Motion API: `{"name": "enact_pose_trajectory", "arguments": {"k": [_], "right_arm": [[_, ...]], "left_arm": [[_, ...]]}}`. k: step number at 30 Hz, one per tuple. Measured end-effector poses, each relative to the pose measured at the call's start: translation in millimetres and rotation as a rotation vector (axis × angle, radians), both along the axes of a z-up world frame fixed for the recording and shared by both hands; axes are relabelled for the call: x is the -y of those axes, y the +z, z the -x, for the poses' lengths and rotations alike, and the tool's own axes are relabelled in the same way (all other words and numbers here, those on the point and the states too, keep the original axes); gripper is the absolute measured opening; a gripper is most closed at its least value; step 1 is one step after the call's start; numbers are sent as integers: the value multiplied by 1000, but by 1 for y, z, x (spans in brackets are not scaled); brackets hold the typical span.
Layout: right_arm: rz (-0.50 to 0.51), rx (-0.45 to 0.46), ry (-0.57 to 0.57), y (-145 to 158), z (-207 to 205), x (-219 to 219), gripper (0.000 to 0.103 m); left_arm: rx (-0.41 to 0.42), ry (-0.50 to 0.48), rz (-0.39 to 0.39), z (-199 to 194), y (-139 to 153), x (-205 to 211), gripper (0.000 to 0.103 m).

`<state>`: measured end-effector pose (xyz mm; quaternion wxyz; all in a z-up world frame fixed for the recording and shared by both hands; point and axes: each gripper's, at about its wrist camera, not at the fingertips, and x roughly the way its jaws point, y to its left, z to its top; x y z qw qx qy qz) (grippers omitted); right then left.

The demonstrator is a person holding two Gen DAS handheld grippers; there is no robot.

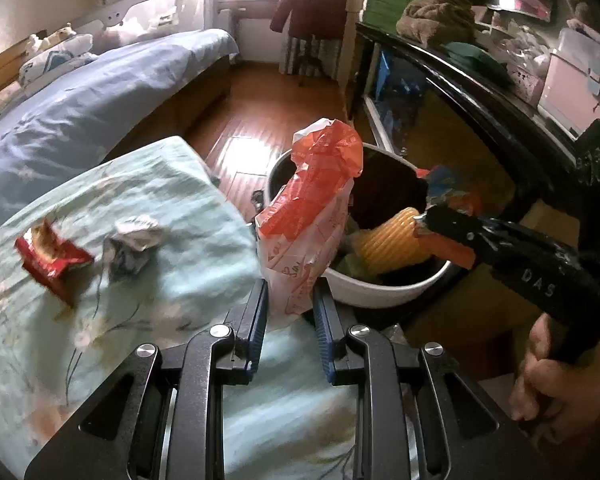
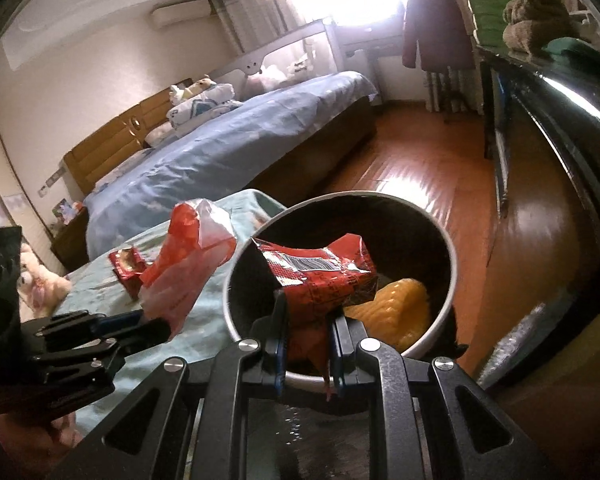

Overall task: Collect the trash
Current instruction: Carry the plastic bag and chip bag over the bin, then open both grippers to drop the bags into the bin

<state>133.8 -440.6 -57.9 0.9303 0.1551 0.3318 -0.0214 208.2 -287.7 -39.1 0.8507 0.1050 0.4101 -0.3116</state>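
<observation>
2 hand-held grippers each clamp trash: the right hand-held gripper (image 2: 307,354) holds a crumpled red foil wrapper (image 2: 320,276) directly above the round white bin (image 2: 449,300). The left hand-held gripper (image 1: 290,304) pinches a red-and-white plastic bag (image 1: 312,208) beside the rim.

"DAS" on the right claw (image 1: 432,222) body, bag lettering illegible

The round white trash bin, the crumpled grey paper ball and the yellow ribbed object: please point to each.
Round white trash bin (image 2: 454,280): right wrist view, right rim.
Crumpled grey paper ball (image 1: 134,246): left wrist view, middle.
Yellow ribbed object (image 1: 388,240): left wrist view, ribbed side, inside the bin.
</observation>
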Motion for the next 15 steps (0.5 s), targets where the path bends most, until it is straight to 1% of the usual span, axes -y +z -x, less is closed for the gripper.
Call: {"name": "enact_pose_trajectory", "arguments": {"k": [5,11,15], "right_arm": [[1,-12,-10,-3,-9,4,17],[-11,-28,-26,-6,-16,12,18],[-31,-44,-33,-10,-23,19,21]], "left_arm": [[0,-21,-24,-7,0,19,21],[-3,-29,-25,-16,2,30,23],[-3,-36,-15,-18,5,34,28]]}}
